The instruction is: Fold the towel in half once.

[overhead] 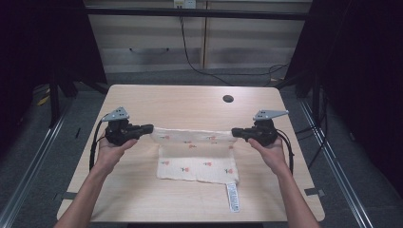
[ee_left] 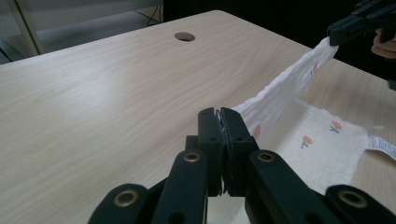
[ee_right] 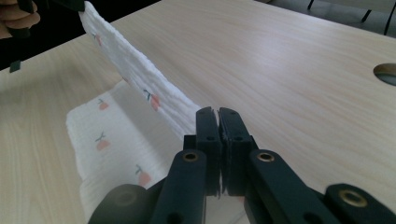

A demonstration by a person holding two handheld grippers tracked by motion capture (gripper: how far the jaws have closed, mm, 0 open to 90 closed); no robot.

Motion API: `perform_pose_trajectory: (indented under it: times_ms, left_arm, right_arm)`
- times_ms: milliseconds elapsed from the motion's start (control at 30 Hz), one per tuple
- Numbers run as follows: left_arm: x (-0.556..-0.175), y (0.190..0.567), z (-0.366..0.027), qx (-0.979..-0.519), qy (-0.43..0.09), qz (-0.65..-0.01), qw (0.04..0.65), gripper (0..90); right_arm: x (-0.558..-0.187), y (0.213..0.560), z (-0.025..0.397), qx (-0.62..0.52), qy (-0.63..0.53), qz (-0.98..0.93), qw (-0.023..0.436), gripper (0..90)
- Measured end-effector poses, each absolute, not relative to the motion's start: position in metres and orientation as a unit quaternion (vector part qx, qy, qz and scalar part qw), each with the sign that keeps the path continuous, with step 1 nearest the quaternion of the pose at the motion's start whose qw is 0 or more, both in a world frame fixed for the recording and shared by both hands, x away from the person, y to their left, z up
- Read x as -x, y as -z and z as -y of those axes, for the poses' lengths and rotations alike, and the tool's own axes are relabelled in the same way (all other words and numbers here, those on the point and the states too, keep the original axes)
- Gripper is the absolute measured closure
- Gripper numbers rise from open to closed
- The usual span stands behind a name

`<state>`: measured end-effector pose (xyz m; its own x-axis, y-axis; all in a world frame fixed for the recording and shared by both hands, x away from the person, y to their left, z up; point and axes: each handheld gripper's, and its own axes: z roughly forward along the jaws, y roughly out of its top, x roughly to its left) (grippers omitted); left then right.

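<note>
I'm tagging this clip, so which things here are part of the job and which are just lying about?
In the job:
- cloth, far edge lifted and stretched
- left gripper, shut on one corner
- right gripper, shut on the other

Just there:
- table
- cable hole
- cabinet
- floor cables

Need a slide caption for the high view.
Left gripper and right gripper stretch a cloth's far edge above the table.

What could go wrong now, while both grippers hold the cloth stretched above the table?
1. The white fruit-print cloth is pinched only at its far corners; harder pulling may slip it from the left gripper or right gripper.
2. The near part lies on the wooden table; its white label may drag or fold crookedly.
</note>
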<state>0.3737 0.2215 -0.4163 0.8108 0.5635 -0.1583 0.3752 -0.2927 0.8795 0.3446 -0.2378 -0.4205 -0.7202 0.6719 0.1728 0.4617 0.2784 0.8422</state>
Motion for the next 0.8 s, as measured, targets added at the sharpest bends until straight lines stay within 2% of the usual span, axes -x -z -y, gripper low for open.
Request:
perform_pose_trajectory:
  times_ms: [467,800]
  left_arm:
    - [-0.338,0.415,-0.226,-0.811,-0.093,-0.268,0.512,88.1]
    - [-0.315,0.452,-0.228,-0.831,-0.064,-0.273,0.481,87.9]
  right_arm:
    - [-0.294,0.427,0.234,-0.341,-0.479,-0.802,0.103,87.4]
    - [-0.269,0.453,0.227,-0.343,-0.451,-0.820,0.079,87.0]
